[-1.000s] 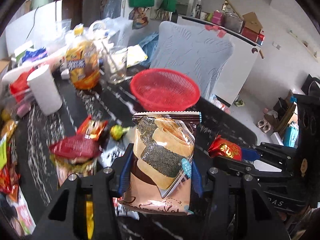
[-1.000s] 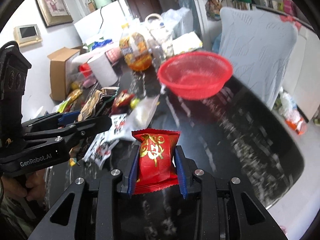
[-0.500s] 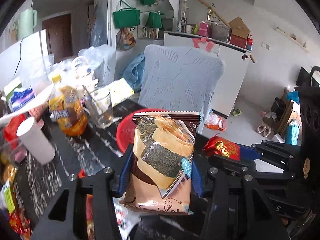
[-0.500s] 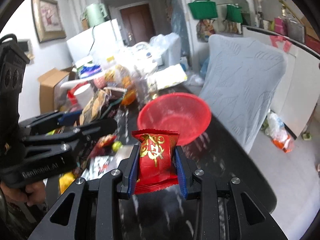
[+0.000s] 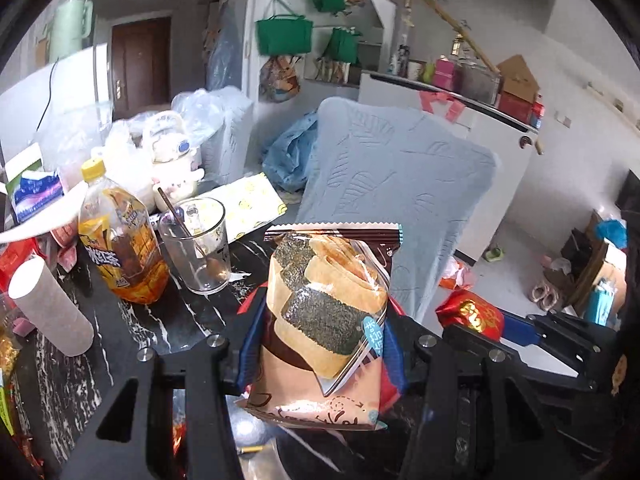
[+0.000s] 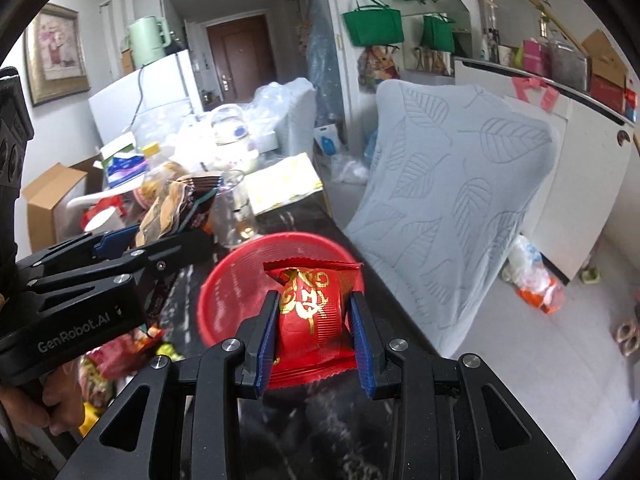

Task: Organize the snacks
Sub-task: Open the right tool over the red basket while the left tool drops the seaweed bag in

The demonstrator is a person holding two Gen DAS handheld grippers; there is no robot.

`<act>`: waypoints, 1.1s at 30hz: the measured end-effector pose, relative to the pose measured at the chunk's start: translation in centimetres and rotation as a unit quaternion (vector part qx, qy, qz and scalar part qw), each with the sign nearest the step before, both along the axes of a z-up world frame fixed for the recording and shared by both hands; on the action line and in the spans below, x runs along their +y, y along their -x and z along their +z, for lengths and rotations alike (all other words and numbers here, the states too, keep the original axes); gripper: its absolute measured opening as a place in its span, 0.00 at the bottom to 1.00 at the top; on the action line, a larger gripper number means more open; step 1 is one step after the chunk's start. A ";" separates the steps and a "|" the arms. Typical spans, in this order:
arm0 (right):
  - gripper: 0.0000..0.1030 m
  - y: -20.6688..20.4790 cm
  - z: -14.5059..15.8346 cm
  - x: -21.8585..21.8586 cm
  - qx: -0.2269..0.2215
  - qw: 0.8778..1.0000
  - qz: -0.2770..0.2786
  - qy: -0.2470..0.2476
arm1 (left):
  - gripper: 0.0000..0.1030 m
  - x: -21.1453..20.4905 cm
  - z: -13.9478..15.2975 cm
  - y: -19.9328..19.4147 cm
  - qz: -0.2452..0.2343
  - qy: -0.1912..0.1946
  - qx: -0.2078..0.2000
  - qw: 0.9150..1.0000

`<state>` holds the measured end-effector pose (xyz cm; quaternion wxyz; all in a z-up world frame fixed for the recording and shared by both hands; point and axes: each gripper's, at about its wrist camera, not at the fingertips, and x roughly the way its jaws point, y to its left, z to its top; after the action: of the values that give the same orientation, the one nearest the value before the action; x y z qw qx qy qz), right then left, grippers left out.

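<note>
Both hands have carried their loads up to the red mesh plastic basket (image 6: 240, 300) on the tabletop (image 5: 168, 316). Left tongs (image 5: 320, 344) clench an upright seaweed-cracker packet (image 5: 324, 320); right tongs (image 6: 314, 340) pinch a red gold-lettered sachet (image 6: 312, 312), directly over the basket (nearer to dropping).

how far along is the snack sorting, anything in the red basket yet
Nothing shows in the red basket yet. In hand: the left gripper clamps a seaweed rice cracker pack, and the right gripper clamps a red candy packet just before the basket. Left: dropping both in, plus loose wrappers on the table.
</note>
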<state>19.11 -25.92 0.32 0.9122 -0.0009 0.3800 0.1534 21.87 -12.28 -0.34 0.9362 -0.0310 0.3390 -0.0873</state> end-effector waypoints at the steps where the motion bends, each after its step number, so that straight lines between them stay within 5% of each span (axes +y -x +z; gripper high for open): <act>1: 0.32 -0.5 -0.2 0.0 0.002 1.000 0.000 0.002 | 0.48 0.1 -0.2 -0.7 -0.003 0.006 0.007 1.000; 25: 0.36 -7.3 -3.0 2.0 0.035 0.999 0.013 0.034 | 0.50 1.3 -4.0 -6.9 0.034 -0.034 0.063 0.997; 29: 0.49 -7.3 -3.3 1.7 0.039 0.998 -0.001 0.050 | 0.75 1.1 -5.3 -7.5 0.045 -0.048 0.094 0.993; 33: 0.49 -7.3 -3.4 1.3 0.049 0.998 -0.006 0.050 | 0.78 1.3 -5.4 -7.4 0.043 -0.035 0.096 0.994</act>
<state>26.43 -24.60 -3.09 0.8922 -0.0367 0.4315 0.1284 29.27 -10.98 -5.73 0.9027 -0.0212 0.4286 -0.0314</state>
